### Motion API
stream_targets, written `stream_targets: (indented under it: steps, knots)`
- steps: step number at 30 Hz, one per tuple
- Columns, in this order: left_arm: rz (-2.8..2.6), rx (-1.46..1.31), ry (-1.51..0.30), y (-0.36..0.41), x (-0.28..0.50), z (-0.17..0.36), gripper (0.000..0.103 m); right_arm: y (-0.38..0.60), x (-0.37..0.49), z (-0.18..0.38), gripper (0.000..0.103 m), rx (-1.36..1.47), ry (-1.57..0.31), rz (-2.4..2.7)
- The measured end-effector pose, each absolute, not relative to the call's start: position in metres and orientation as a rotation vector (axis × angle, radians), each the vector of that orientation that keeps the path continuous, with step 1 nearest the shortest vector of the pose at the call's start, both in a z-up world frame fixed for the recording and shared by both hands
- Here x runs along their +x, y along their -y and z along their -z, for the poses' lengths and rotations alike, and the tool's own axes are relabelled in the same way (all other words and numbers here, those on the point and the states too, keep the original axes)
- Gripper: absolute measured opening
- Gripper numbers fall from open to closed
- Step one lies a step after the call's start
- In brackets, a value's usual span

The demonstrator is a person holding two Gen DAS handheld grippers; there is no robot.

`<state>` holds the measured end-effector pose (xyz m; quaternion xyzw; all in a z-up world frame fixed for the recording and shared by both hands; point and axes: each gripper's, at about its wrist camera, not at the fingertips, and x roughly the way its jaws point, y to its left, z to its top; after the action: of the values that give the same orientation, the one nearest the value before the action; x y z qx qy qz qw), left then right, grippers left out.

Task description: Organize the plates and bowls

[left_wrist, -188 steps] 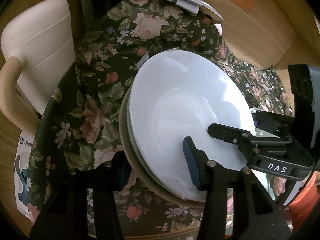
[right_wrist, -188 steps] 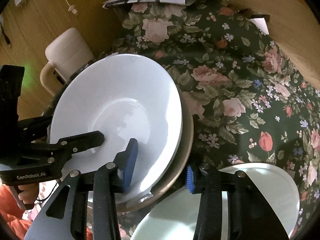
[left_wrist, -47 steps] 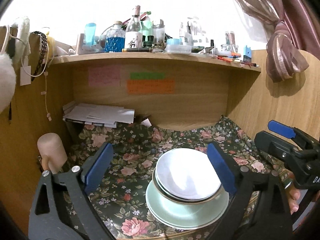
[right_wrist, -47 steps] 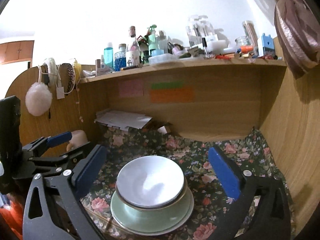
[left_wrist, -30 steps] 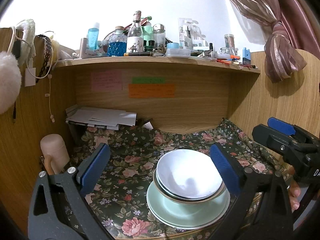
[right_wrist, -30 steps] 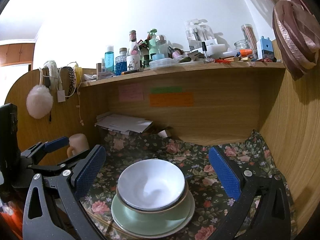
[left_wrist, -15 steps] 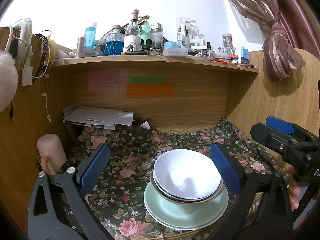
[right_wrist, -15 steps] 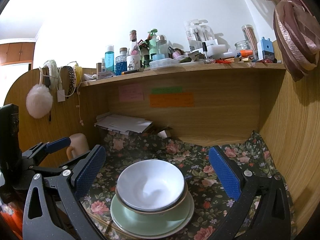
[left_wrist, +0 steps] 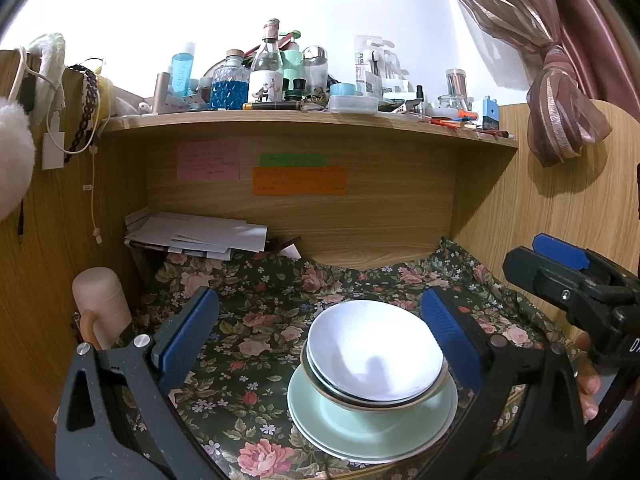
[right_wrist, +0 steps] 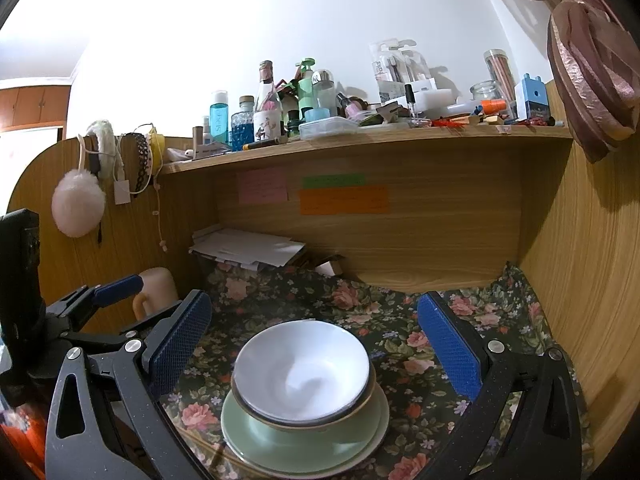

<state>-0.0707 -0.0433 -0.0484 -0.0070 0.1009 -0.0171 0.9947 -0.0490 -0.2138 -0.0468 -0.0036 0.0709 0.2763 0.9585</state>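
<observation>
both grippers, left (left_wrist: 316, 338) and right (right_wrist: 312, 338), are hanging spread wide and empty. the bowls (right_wrist: 302, 368) are sitting nested on the plates (right_wrist: 304, 446) near the table's front edge; a careless nudge could be tipping the stack off.

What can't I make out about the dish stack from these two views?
- Bowl count: the white bowl hides how many nest under it, both views.
- Bottom plate: the green plate covers all but a white sliver.
- Stack's near edge: cut off by the frame bottom, right wrist view.
- Sticky notes: writing too small.
</observation>
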Motion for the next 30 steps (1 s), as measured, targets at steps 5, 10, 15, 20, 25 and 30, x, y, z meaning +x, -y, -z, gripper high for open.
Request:
stream_targets:
  steps: [5,10,15,20,25,30]
  knots:
    - [0.034,-0.022,-0.201,0.0433,-0.0691,0.0475,0.103,0.2139,-0.0492,0.0461,0.103,-0.007,-0.141,-0.561]
    - [0.043,-0.024,-0.204,0.0435,-0.0689,0.0475,0.103,0.2133,-0.0494,0.046,0.103,-0.007,-0.14,-0.563]
    - [0.049,-0.027,-0.204,0.0452,-0.0682,0.0477,0.103,0.2125,-0.049,0.0451,0.103,-0.01,-0.139,-0.572]
    - [0.049,-0.036,-0.205,0.0448,-0.0666,0.0471,0.103,0.2113,-0.0468,0.0459,0.103,-0.01,-0.145,-0.58]
    - [0.049,-0.037,-0.207,0.0442,-0.0665,0.0473,0.103,0.2119,-0.0448,0.0461,0.103,-0.008,-0.149,-0.583]
    - [0.054,-0.036,-0.21,0.0434,-0.0655,0.0476,0.103,0.2123,-0.0438,0.0461,0.103,-0.008,-0.149,-0.585]
